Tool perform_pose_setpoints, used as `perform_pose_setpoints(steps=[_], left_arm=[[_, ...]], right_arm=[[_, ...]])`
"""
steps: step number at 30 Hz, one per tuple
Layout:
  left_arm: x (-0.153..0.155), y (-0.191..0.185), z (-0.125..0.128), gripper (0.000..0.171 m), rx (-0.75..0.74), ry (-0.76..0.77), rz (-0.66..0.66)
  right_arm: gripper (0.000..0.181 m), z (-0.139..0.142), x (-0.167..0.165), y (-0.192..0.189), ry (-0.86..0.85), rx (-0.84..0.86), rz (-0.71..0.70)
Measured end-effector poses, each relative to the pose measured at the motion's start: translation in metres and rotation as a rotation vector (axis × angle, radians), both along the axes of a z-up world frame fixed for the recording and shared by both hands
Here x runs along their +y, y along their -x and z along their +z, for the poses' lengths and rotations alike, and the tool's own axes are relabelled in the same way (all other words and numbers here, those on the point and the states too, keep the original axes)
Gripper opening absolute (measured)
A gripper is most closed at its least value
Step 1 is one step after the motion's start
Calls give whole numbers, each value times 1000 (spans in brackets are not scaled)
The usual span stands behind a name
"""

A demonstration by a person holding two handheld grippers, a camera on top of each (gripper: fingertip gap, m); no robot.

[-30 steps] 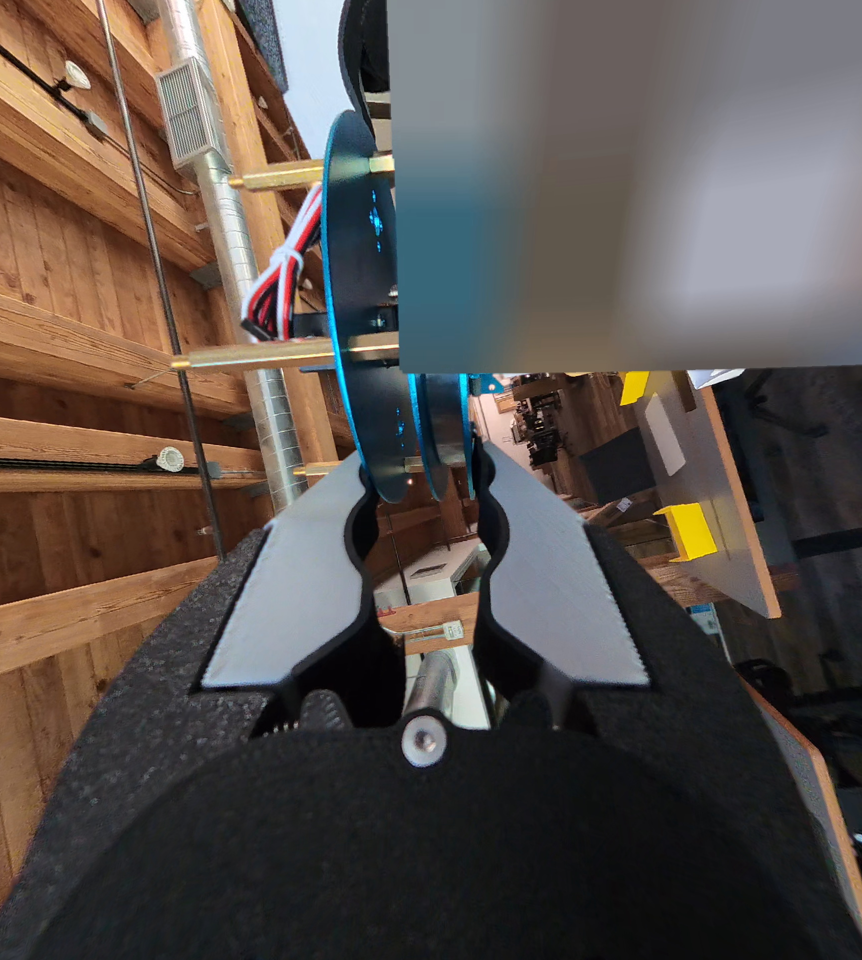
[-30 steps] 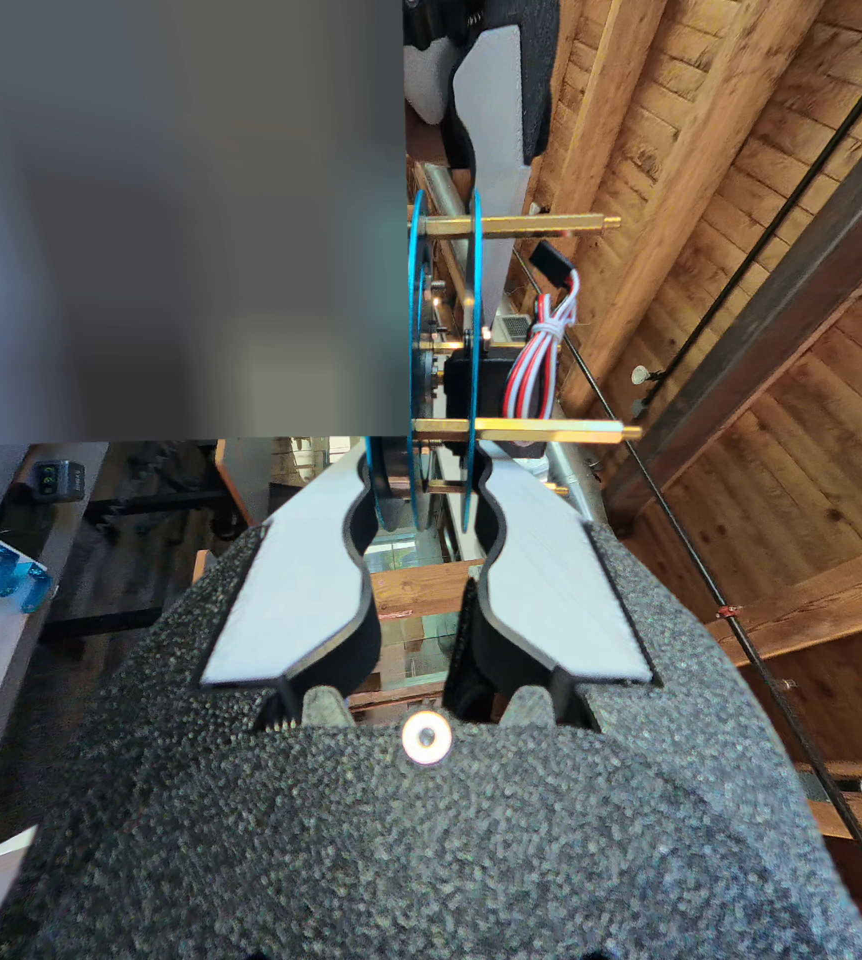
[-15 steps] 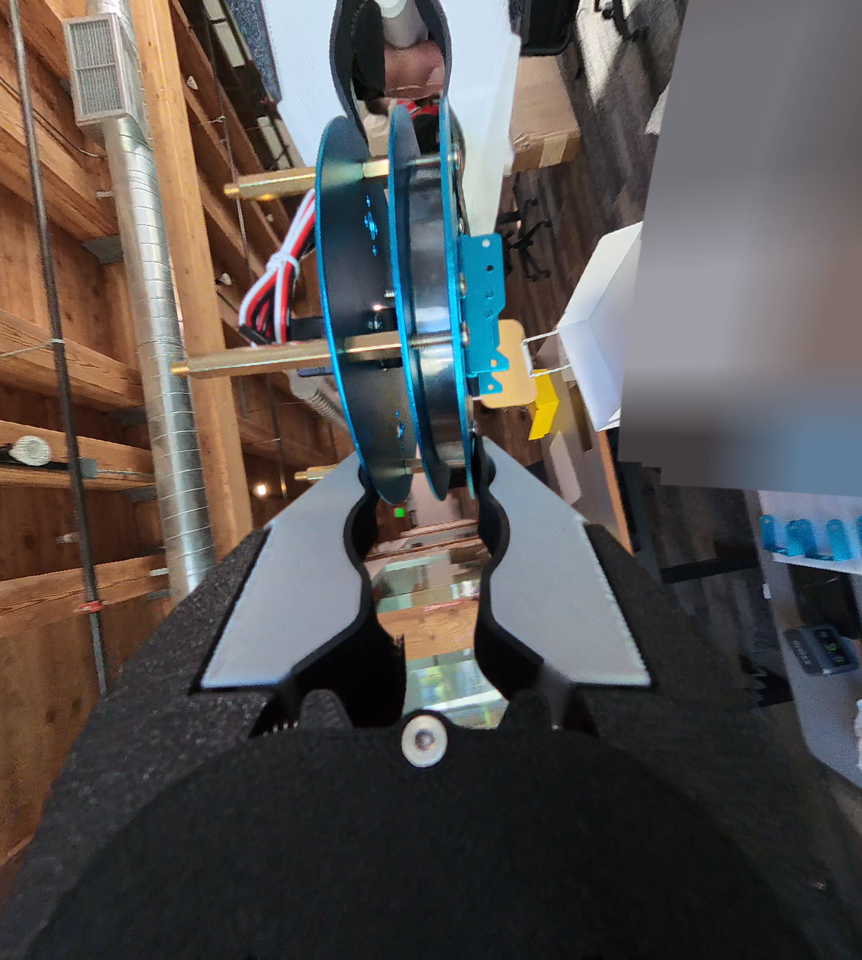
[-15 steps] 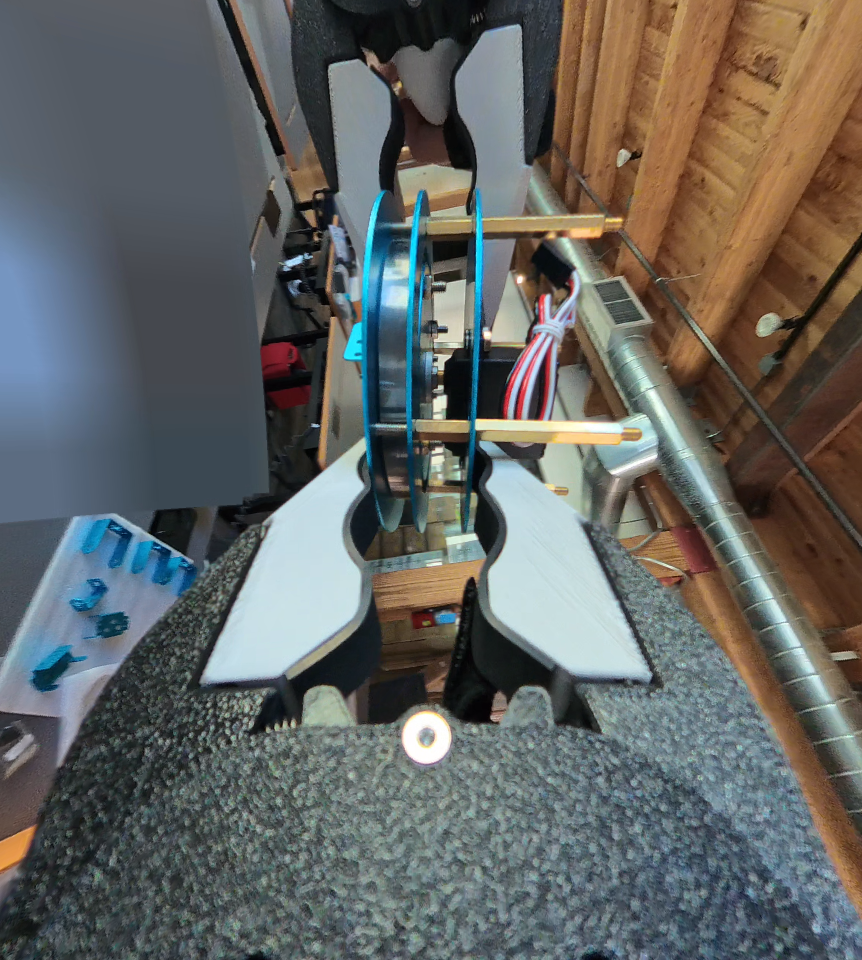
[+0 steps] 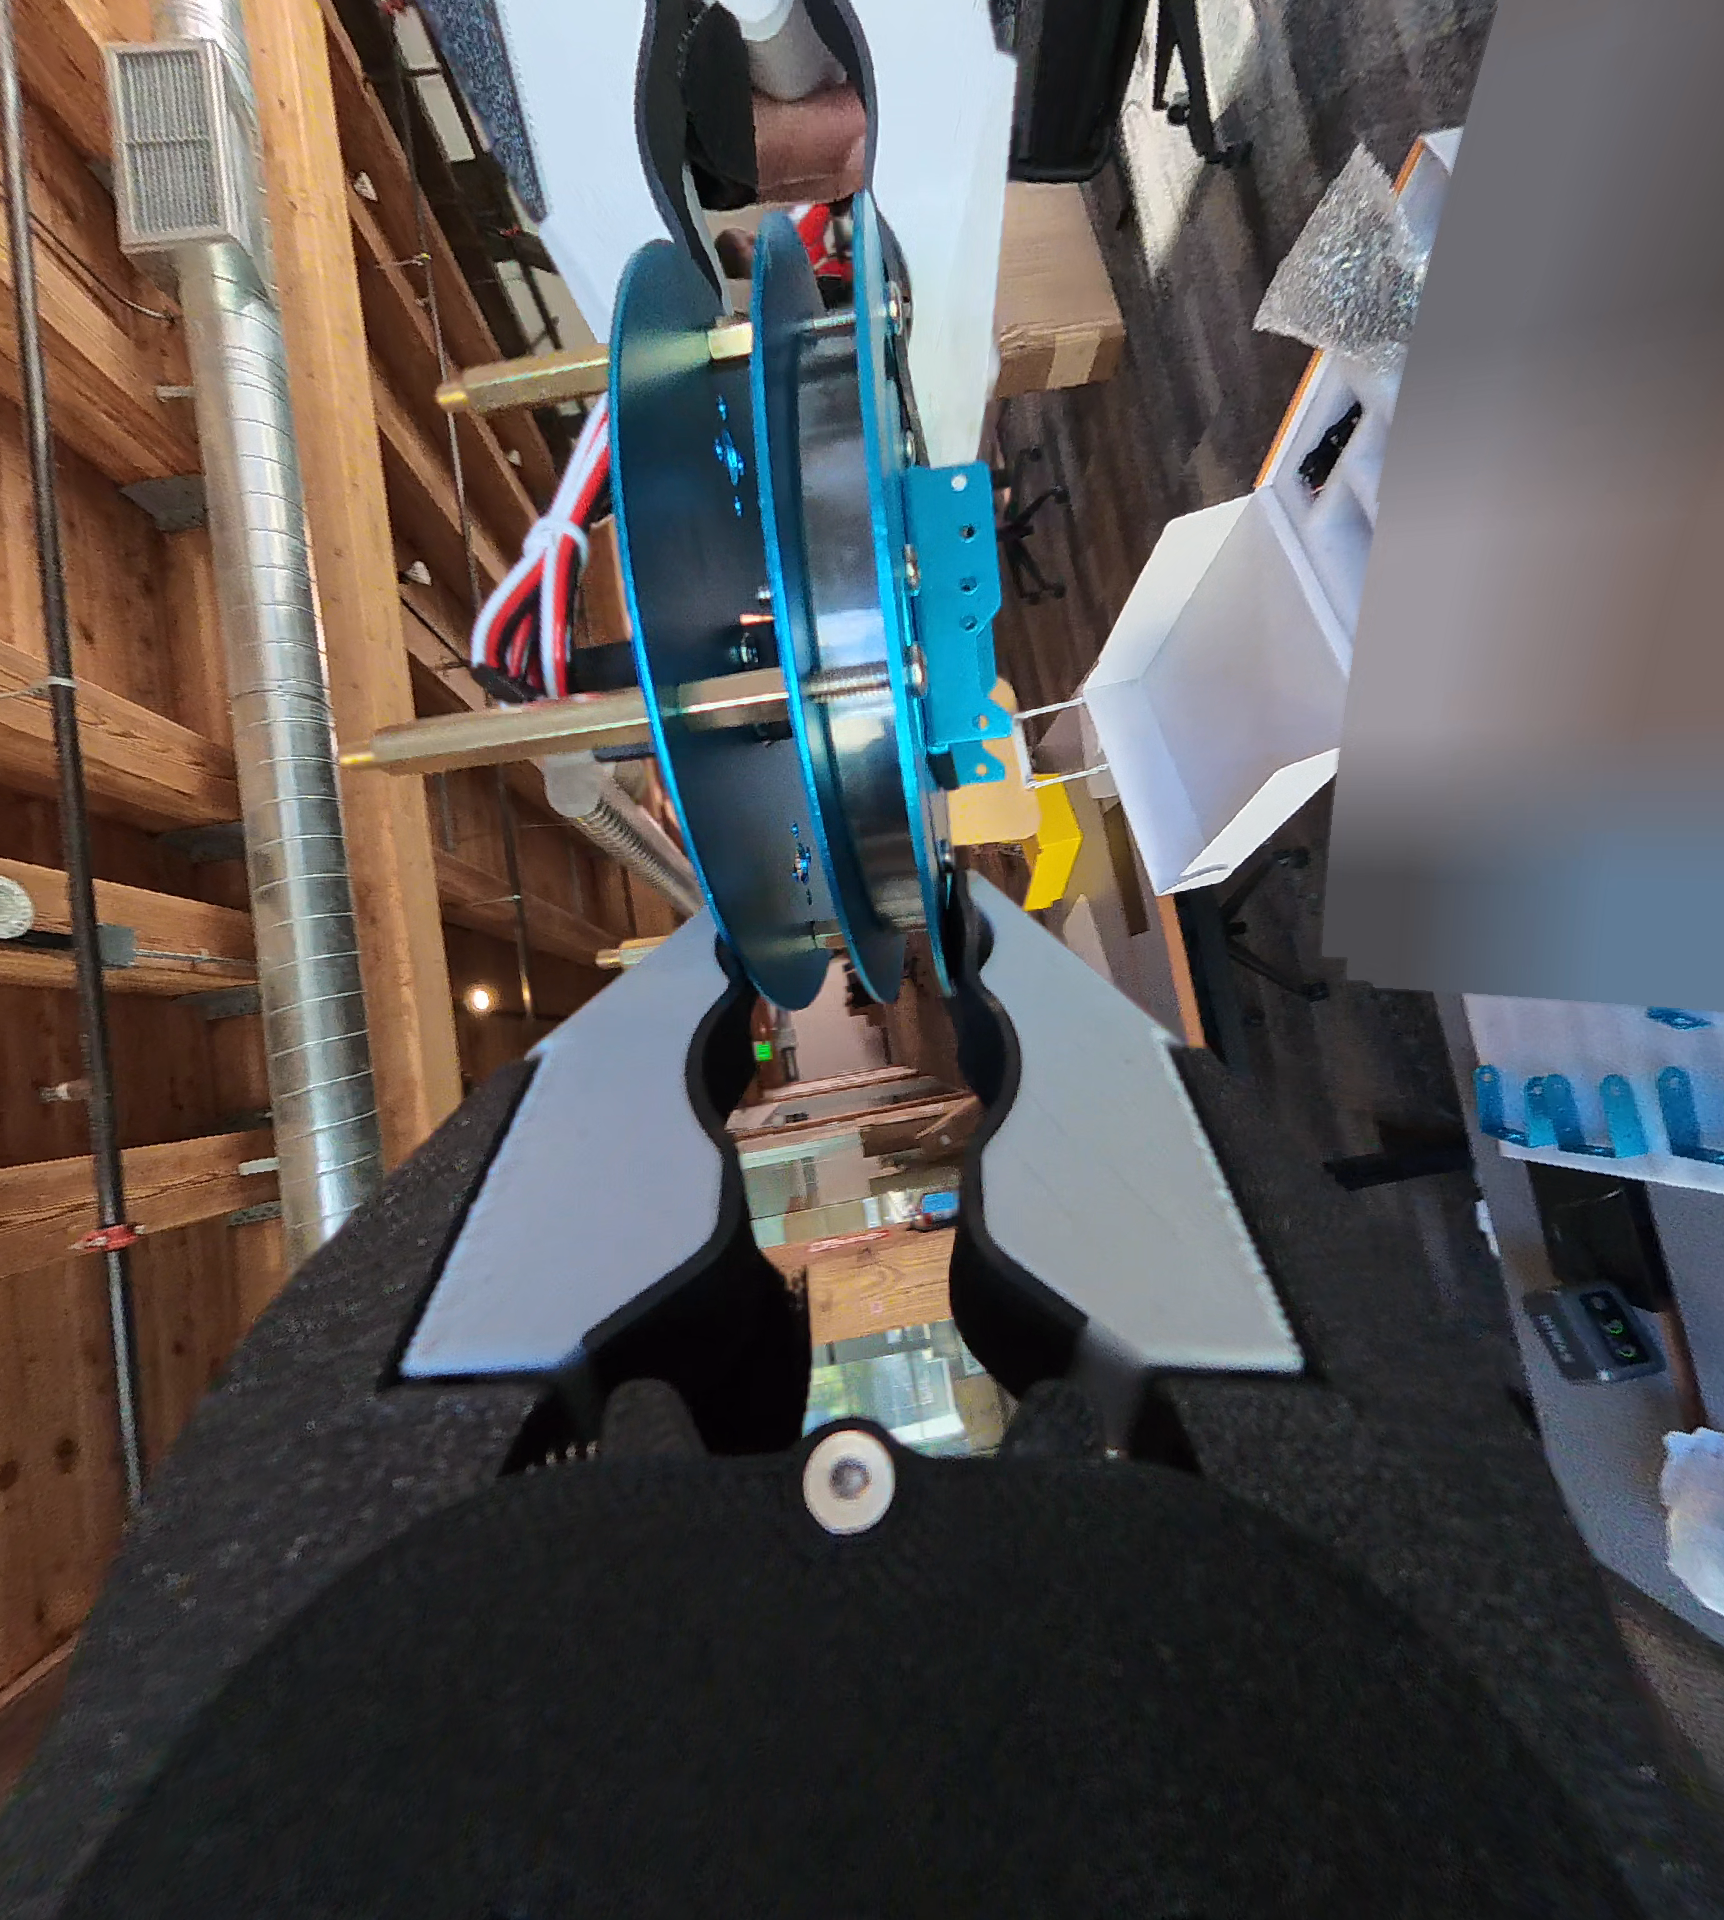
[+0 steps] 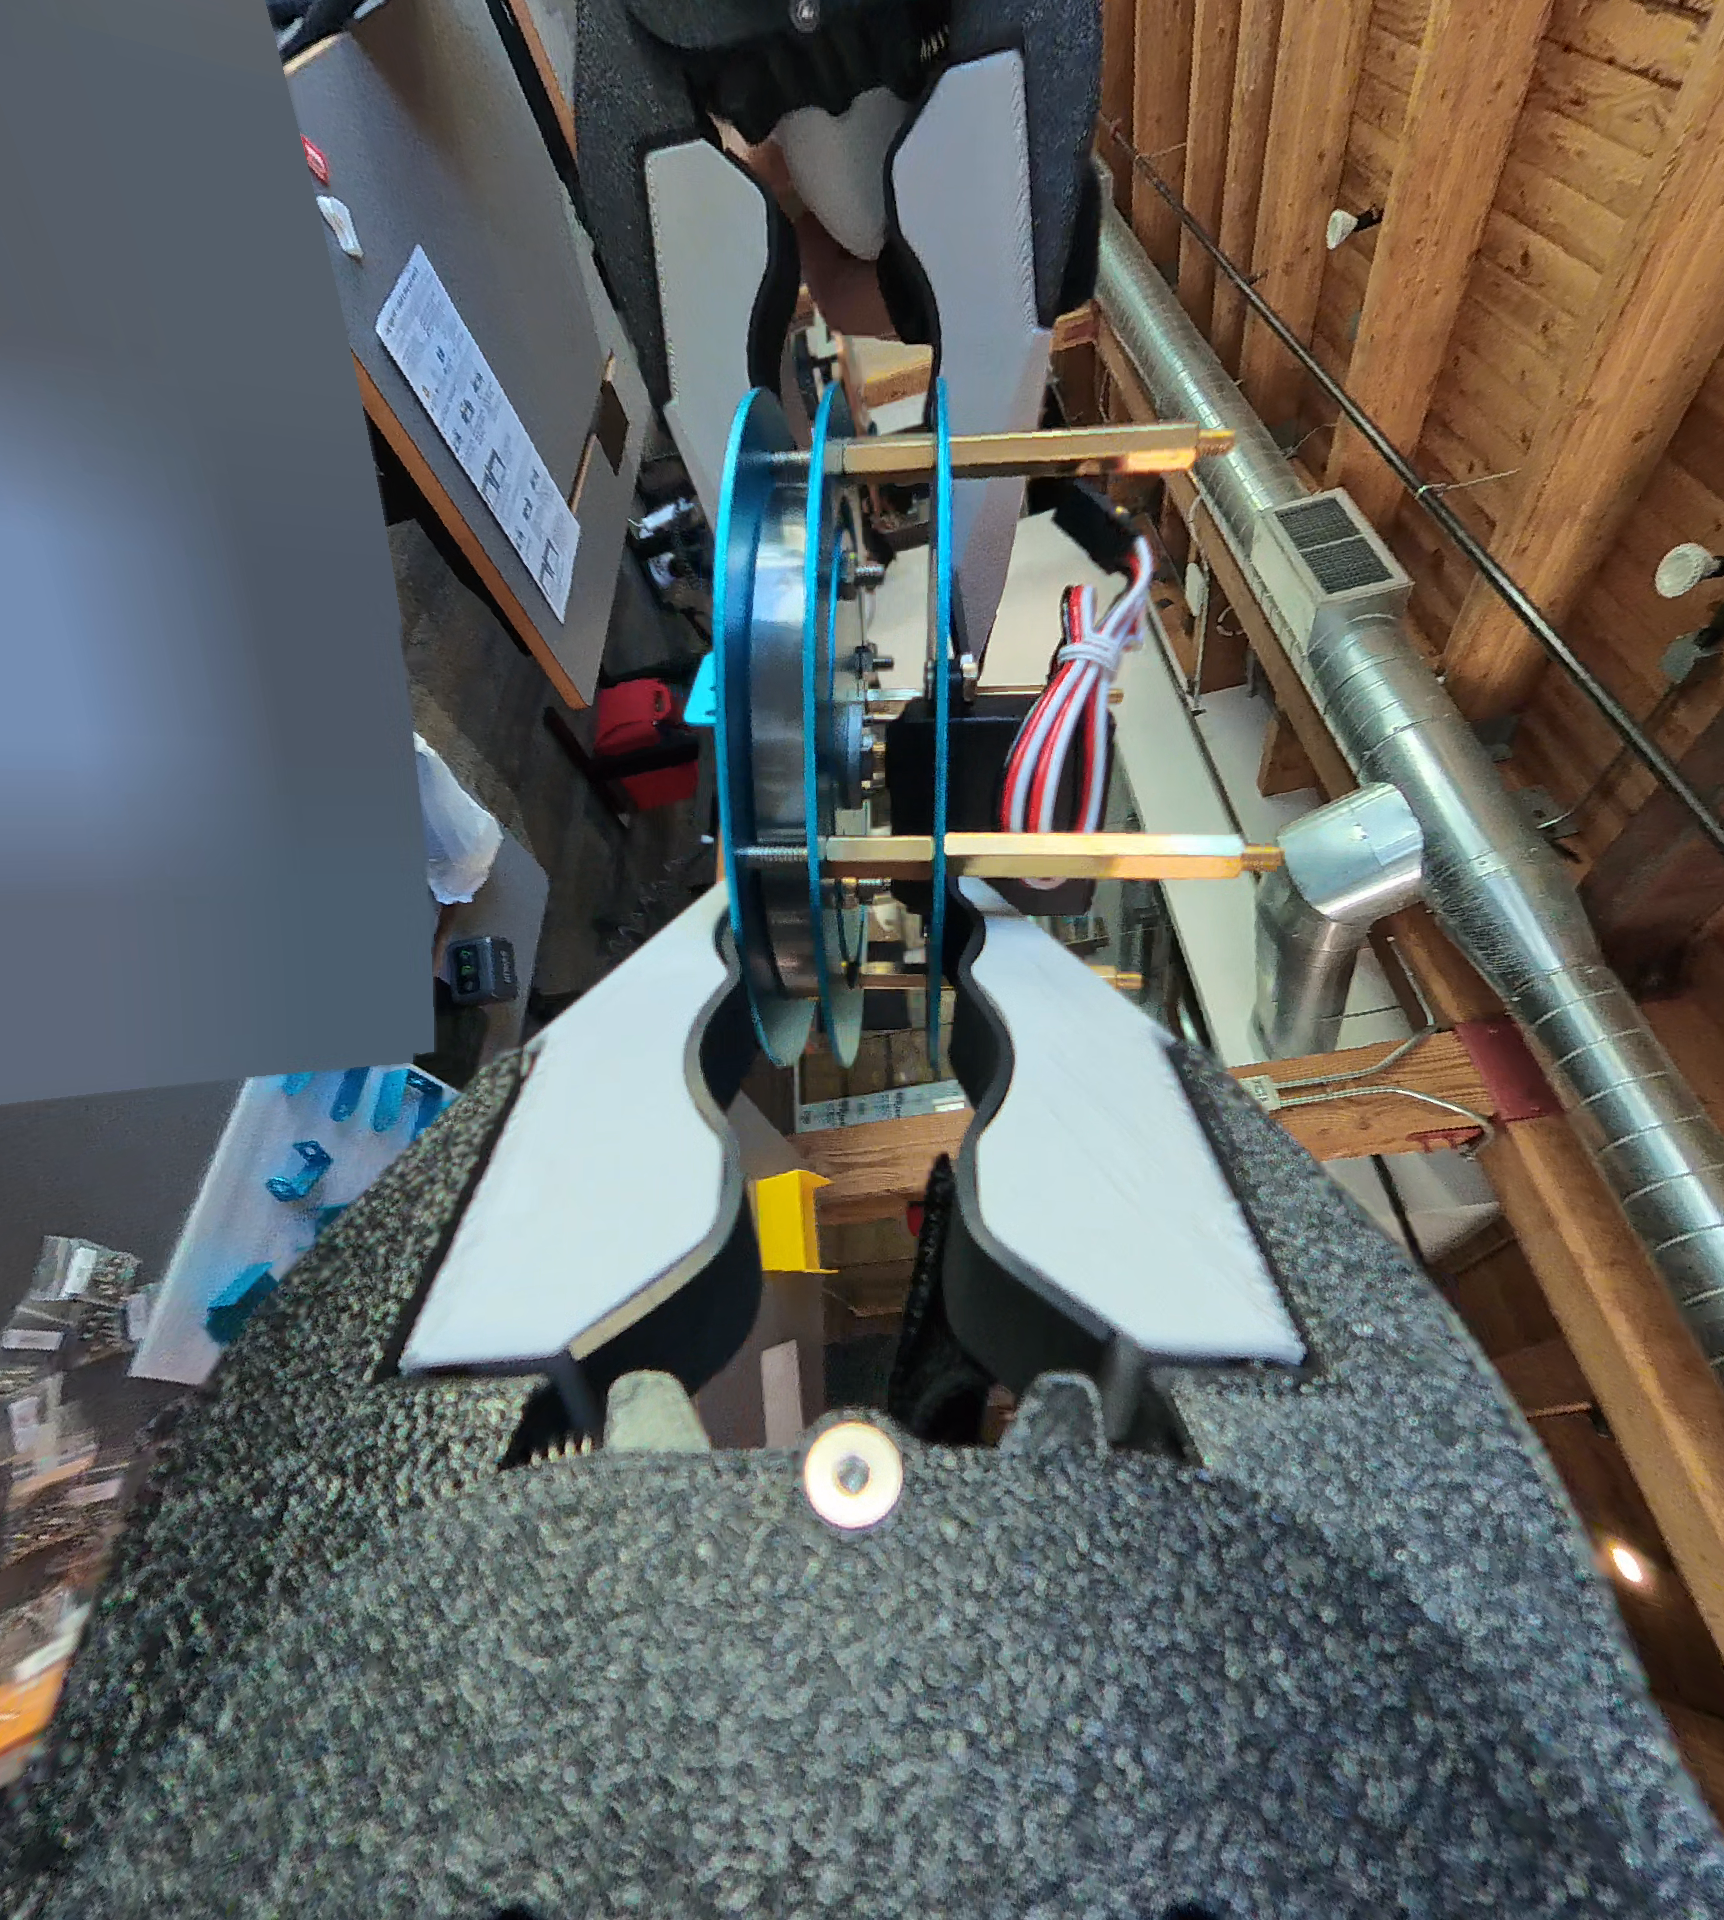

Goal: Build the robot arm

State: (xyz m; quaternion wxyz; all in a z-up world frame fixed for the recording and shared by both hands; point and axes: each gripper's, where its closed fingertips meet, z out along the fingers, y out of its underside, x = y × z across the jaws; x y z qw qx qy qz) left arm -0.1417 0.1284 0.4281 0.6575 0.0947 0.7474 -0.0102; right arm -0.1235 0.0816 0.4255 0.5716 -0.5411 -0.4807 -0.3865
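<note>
A blue round-plate assembly (image 5: 785,634) with brass standoffs, a black servo and a red-white-black cable is held in the air, edge-on. My left gripper (image 5: 842,935) is shut on its near rim. My right gripper (image 6: 842,935) is shut on the opposite rim of the same assembly (image 6: 837,717). Each view shows the other gripper clamping the far rim: the right one in the left wrist view (image 5: 764,114), the left one in the right wrist view (image 6: 847,260). A small blue bracket (image 5: 951,613) is fixed to the outer plate.
Wooden ceiling beams and a silver duct (image 5: 266,623) fill one side of both views. A white sheet with several blue brackets (image 5: 1647,1112), a white open box (image 5: 1222,707), a yellow bin (image 5: 1050,852) and bagged parts (image 6: 37,1340) lie on grey tables. Across from one pair of fingers to the other is roughly 6 cm.
Both grippers have swung together with the assembly still clamped between them. The background has rotated: more of the tables, brackets and white box now show, and the duct has shifted.
</note>
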Motion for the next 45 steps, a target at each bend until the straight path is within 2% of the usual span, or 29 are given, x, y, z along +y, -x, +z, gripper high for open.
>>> perform_pose_setpoints(steps=[10,16,23,27,32,36,40,45], left_arm=[[-2,5,0,35,-76,-49,-9],[-4,3,0,34,-215,-119,-40],[8,-15,-20,34,-353,-211,-61],[18,-25,-33,35,-295,-186,-50],[26,-32,-41,34,-101,14,-46],[34,-42,-74,34,181,311,-77],[41,-52,-140,34,526,644,-121],[48,-59,-244,34,925,1025,-163]], right_arm=[[32,-1,-2,4,-40,-86,-26],[32,-3,-3,3,-156,-256,-77],[32,-25,10,-17,-213,-396,-130],[32,-34,20,-28,-140,-336,-139],[33,-40,28,-33,45,-101,-94],[32,-66,35,-39,295,214,-30],[32,-122,46,-49,562,573,20],[31,-222,62,-64,875,1024,-2]])
